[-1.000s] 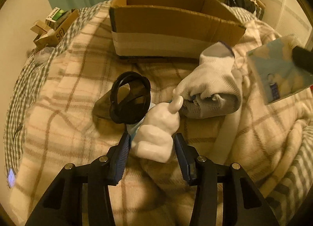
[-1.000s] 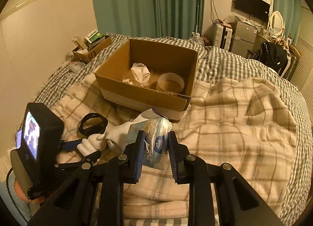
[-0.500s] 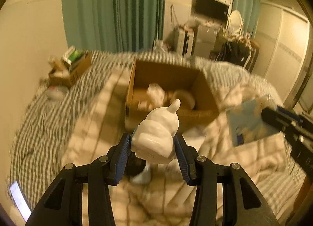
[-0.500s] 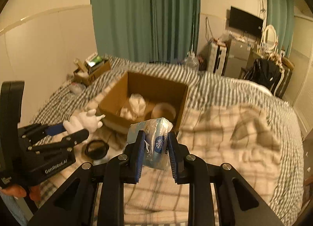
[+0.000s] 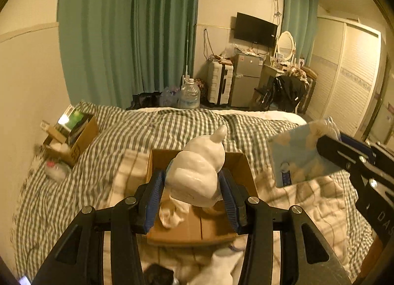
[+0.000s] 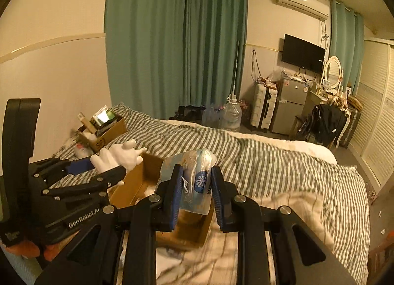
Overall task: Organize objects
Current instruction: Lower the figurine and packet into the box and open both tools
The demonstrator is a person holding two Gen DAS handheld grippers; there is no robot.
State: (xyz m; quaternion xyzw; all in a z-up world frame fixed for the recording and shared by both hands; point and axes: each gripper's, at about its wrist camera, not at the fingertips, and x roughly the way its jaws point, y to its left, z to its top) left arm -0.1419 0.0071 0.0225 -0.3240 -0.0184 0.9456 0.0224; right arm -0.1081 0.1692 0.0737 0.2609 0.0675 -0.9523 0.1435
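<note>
My left gripper (image 5: 192, 201) is shut on a white swirl-shaped figurine (image 5: 197, 174) and holds it in the air over the open cardboard box (image 5: 197, 233) on the bed. The box holds a crumpled white cloth (image 5: 171, 213). My right gripper (image 6: 195, 198) is shut on a blue tissue pack (image 6: 194, 181), also above the box (image 6: 138, 181). The tissue pack (image 5: 295, 159) shows at the right of the left wrist view, and the figurine (image 6: 118, 159) at the left of the right wrist view.
A white sock (image 5: 216, 270) and a black ring-shaped object (image 5: 157, 275) lie on the plaid blanket (image 5: 307, 201) in front of the box. A small box of clutter (image 5: 71, 137) sits at the bed's far left. A water jug (image 5: 188, 95), suitcase and fridge stand beyond the bed.
Both grippers rose from the blanket and moved forward over the cardboard box, each keeping its object. The figurine left the blanket beside the sock and black ring.
</note>
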